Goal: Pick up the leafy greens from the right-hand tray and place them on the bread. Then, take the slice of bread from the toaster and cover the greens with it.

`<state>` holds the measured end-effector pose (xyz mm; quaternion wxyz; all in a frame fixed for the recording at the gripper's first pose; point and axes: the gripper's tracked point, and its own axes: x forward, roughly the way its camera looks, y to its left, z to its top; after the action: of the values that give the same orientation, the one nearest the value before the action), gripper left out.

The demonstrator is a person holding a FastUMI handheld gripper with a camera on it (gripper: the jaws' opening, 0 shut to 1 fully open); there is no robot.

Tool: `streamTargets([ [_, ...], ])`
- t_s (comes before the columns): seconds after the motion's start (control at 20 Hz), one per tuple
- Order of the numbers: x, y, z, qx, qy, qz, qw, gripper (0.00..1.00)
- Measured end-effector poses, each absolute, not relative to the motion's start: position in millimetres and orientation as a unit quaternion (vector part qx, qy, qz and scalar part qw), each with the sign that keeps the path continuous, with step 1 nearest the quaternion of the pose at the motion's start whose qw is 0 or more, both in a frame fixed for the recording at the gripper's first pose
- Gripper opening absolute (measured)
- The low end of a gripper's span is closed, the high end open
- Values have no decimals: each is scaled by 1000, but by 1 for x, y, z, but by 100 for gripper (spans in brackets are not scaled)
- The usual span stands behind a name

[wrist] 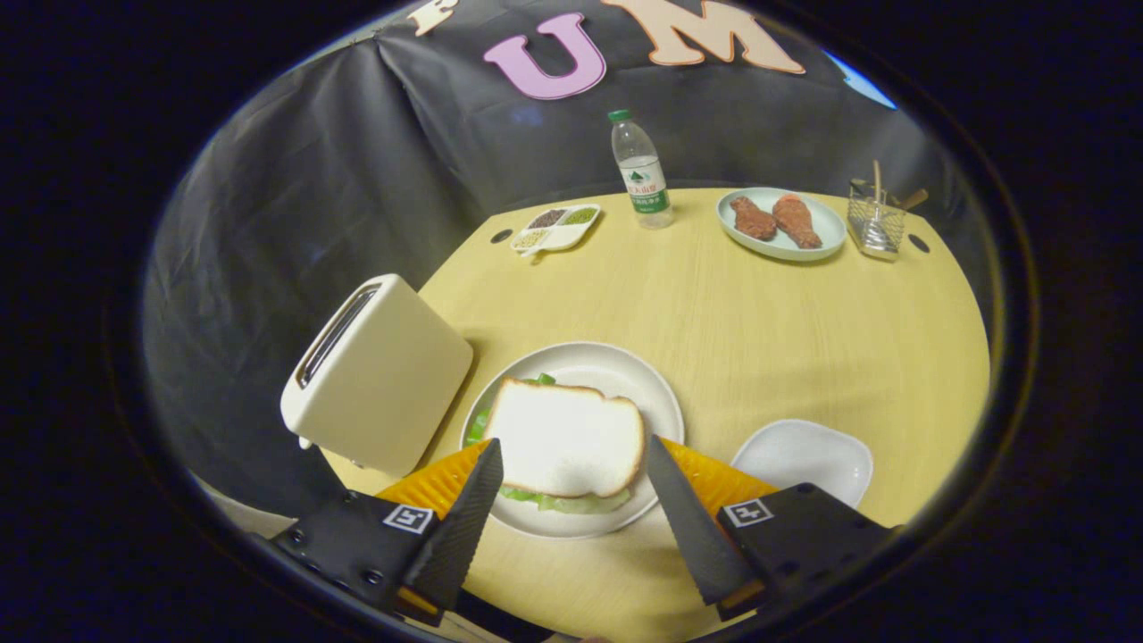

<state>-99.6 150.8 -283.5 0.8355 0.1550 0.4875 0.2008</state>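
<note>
- Two fingers of the gripper point(571, 455) are standing spread wide apart, holding nothing, with their tips flanking the near half of the bread slice point(566, 437) without touching it.
- One bread slice is lying flat on the round white plate point(656, 393), directly between and just ahead of the fingers.
- Greens point(561, 502) are peeking out from under the slice at its near edge and again at its far left corner, so the slice is covering them.
- Any lower slice under the greens is hidden; I cannot tell.
- Left of the plate, the toaster point(379, 375) is sitting just beside it, tilted in this view, its slot looking dark.
- Right of the plate, a small white tray point(804, 457) is lying close by, bare on top.
- Farther across the table point(759, 321), a water bottle point(641, 170) is standing upright near the far edge.
- Beside the bottle on the left, a divided dish point(555, 229) is holding small portions of seeds or grains.
- On the bottle's right, a pale plate point(826, 237) is carrying two brown drumsticks point(774, 219).
- Just beyond that plate, a wire basket point(876, 223) is holding utensils.
</note>
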Motion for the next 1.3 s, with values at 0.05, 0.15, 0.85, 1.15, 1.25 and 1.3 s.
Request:
streamTargets([
  [0.05, -99, 145, -279, 149, 478, 201, 842, 100],
  [0.15, -96, 142, -269, 145, 450, 201, 858, 100],
  [0.85, -59, 19, -120, 92, 231, 106, 963, 100],
  [1.15, -49, -31, -71, 82, 149, 49, 984, 100],
  [1.25, -49, -45, -60, 79, 130, 31, 988, 100],
  [1.3, -48, -52, -55, 79, 120, 22, 989, 100],
])
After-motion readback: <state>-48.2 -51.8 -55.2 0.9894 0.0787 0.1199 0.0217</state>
